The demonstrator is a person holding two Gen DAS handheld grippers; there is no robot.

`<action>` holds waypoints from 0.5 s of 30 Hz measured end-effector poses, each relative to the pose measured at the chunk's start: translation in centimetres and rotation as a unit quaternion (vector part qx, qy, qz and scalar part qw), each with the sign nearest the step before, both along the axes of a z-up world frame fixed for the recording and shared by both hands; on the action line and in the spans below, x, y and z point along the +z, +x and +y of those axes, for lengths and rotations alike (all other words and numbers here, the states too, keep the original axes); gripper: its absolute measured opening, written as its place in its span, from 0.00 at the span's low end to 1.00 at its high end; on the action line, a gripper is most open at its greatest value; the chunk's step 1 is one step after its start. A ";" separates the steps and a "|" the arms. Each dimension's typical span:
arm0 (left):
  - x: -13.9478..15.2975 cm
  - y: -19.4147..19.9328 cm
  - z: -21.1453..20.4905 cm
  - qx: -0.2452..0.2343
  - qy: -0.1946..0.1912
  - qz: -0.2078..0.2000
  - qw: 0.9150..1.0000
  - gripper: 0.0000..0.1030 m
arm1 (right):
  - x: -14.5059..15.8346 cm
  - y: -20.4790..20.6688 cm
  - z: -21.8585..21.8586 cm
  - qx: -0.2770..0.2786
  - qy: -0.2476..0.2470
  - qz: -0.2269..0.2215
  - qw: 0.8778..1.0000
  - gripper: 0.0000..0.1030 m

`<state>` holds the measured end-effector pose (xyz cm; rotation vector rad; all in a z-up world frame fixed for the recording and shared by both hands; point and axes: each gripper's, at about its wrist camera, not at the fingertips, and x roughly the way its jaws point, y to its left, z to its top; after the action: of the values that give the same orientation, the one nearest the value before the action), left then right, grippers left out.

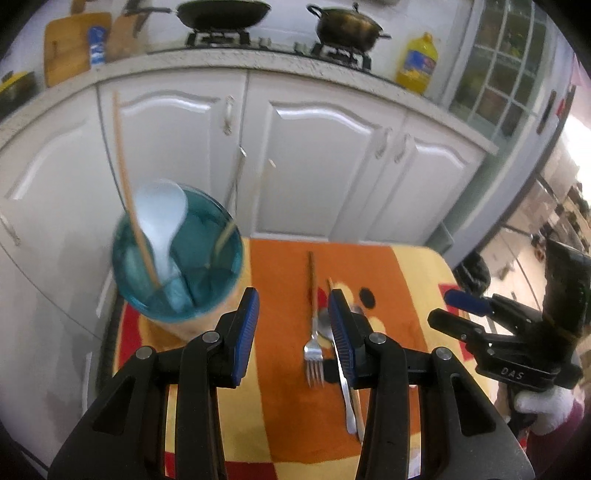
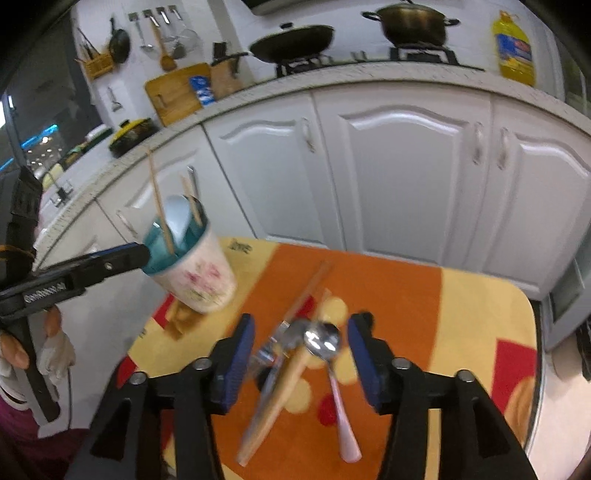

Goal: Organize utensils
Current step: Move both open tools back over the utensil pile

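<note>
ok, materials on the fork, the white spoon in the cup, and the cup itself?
Fork: looks like polished steel, bright silver glints; its handle looks brown, possibly wood. White spoon: glossy opaque white, ceramic or plastic, cannot tell. Cup: glazed-looking white wall with floral print, teal inside; likely ceramic, blur leaves it open.

Both wrist-mounted, close above the desk [image 1: 369, 266], facing white cabinets [image 2: 399, 177]; shared: cup [image 1: 177, 254], utensils, stove.

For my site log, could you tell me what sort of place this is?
Most likely a home kitchen: a wok and pot sit on a gas stove, above white cabinets, with a cooking oil bottle nearby.
</note>
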<state>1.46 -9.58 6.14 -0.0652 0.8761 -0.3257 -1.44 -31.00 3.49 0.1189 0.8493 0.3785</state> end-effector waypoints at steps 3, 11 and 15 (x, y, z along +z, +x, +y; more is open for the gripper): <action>-1.3 0.0 -1.0 -0.014 0.002 0.018 1.000 0.37 | -1.8 -0.4 -0.8 -0.006 -0.009 0.018 1.000 0.52; -4.7 0.0 -3.0 -0.040 0.018 0.059 0.997 0.37 | -7.1 0.8 -0.2 0.010 -0.039 0.066 0.997 0.40; -6.5 0.1 -3.3 -0.041 0.027 0.078 0.996 0.37 | -9.1 1.5 0.7 0.023 -0.064 0.078 0.995 0.33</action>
<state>1.58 -12.84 -0.37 -0.0048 1.0439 -0.3774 0.10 -30.30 -5.63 0.0104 1.0296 0.3610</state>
